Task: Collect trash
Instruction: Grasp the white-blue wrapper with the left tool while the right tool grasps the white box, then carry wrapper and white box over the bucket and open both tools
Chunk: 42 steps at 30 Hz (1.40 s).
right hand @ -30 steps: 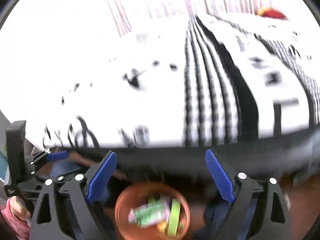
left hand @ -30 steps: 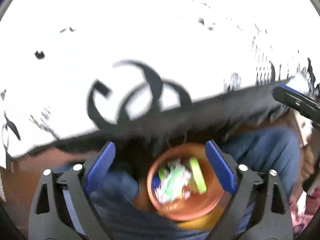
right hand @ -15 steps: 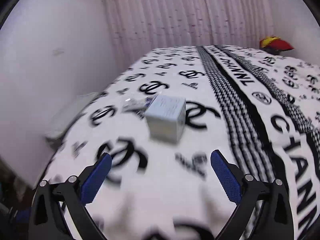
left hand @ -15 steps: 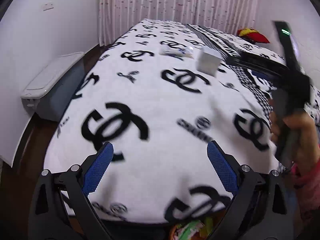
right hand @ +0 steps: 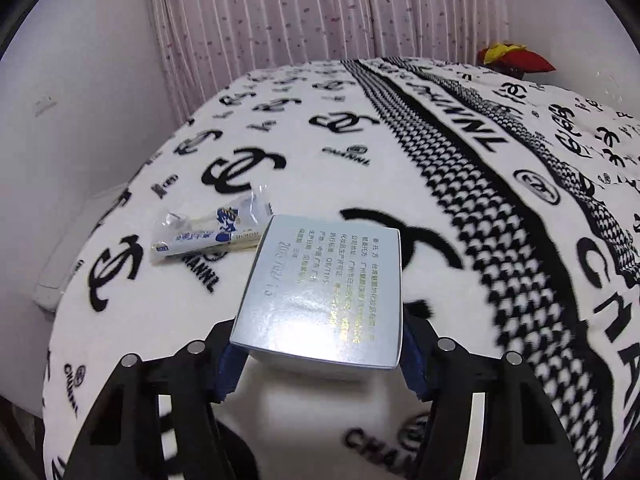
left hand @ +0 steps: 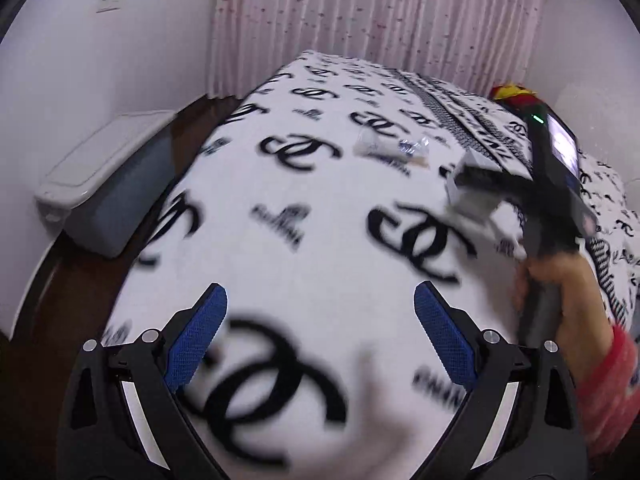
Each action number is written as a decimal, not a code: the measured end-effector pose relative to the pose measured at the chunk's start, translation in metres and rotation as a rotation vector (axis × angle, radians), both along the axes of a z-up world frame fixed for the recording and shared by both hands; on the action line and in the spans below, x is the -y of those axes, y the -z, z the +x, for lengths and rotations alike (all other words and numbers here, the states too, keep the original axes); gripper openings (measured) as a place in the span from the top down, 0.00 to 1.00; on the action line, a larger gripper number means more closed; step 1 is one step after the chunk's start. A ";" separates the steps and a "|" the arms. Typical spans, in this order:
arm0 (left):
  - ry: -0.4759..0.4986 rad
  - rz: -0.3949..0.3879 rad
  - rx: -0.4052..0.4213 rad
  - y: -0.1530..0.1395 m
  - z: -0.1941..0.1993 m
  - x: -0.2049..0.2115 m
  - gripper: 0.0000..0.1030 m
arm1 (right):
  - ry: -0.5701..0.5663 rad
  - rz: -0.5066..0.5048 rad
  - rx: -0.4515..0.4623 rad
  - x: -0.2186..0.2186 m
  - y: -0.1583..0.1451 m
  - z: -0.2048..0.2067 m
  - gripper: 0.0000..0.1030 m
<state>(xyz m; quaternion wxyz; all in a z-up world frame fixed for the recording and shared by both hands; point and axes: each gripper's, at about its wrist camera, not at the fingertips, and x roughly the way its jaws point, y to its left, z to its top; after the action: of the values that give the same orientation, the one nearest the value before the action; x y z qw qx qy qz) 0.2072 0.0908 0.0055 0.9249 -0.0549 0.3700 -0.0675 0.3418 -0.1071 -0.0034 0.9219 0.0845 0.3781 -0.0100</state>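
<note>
"CHANNL" reads in black across the white blanket (right hand: pixel 360 168), beside interlocked-C logos. The pale box (right hand: pixel 320 292) carries Chinese print, too small to read. The wrapper's (right hand: pixel 208 232) lettering stays illegible.

The right claw (right hand: pixel 320 356) has just been closing, and its blue pads (right hand: pixel 228 368) now stand against the two sides of the pale box (right hand: pixel 320 292), which sits between them with its printed face up. Seen from the left wrist, the hand (left hand: pixel 560 292) bearing that claw shows a red sleeve and reaches in beside the box. The left claw (left hand: pixel 320 344) hangs well short of the box, tilted downward, jaws spread wide with nothing between them.
</note>
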 end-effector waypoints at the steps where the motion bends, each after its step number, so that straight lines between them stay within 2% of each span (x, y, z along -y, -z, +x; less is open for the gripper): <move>1: 0.012 -0.012 0.003 -0.001 0.014 0.003 0.10 | -0.009 0.010 0.017 0.005 -0.005 -0.007 0.40; 5: 0.072 -0.088 0.012 -0.002 0.076 0.018 0.10 | -0.058 0.026 0.083 0.026 -0.026 -0.041 0.40; 11: 0.113 -0.136 0.041 0.003 0.160 0.043 0.10 | -0.106 0.051 0.161 0.061 -0.045 -0.100 0.40; 15: 0.080 -0.213 -0.047 0.021 0.225 0.049 0.10 | -0.126 0.056 0.186 0.076 -0.050 -0.122 0.40; 18: 0.059 -0.285 -0.114 0.035 0.252 0.048 0.10 | -0.137 0.050 0.193 0.084 -0.051 -0.133 0.39; 20: 0.042 -0.308 -0.128 0.040 0.262 0.051 0.11 | -0.139 0.051 0.189 0.090 -0.049 -0.137 0.39; 21: 0.050 -0.312 -0.122 0.040 0.264 0.054 0.12 | -0.139 0.055 0.184 0.093 -0.046 -0.139 0.39; 23: 0.077 -0.291 -0.134 0.042 0.263 0.062 0.44 | -0.136 0.064 0.175 0.097 -0.043 -0.142 0.39; 24: 0.076 -0.263 -0.158 0.045 0.264 0.065 0.70 | -0.133 0.072 0.171 0.099 -0.041 -0.144 0.39; 27: 0.077 -0.262 -0.167 0.047 0.259 0.066 0.87 | -0.128 0.095 0.163 0.101 -0.036 -0.151 0.39; 30: 0.086 -0.270 -0.149 0.041 0.247 0.063 0.92 | -0.129 0.111 0.158 0.101 -0.034 -0.162 0.39; 35: 0.123 -0.248 -0.086 0.014 0.203 0.068 0.93 | -0.130 0.091 0.174 0.094 -0.041 -0.189 0.39; 42: 0.168 -0.258 -0.016 -0.025 0.105 0.063 0.93 | -0.158 0.069 0.206 0.086 -0.062 -0.243 0.39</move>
<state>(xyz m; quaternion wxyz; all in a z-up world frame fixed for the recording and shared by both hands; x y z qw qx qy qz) 0.3119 0.0278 0.0301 0.8984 -0.1428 0.3687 -0.1912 0.0987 -0.1932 0.0582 0.9502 0.0869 0.2870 0.0845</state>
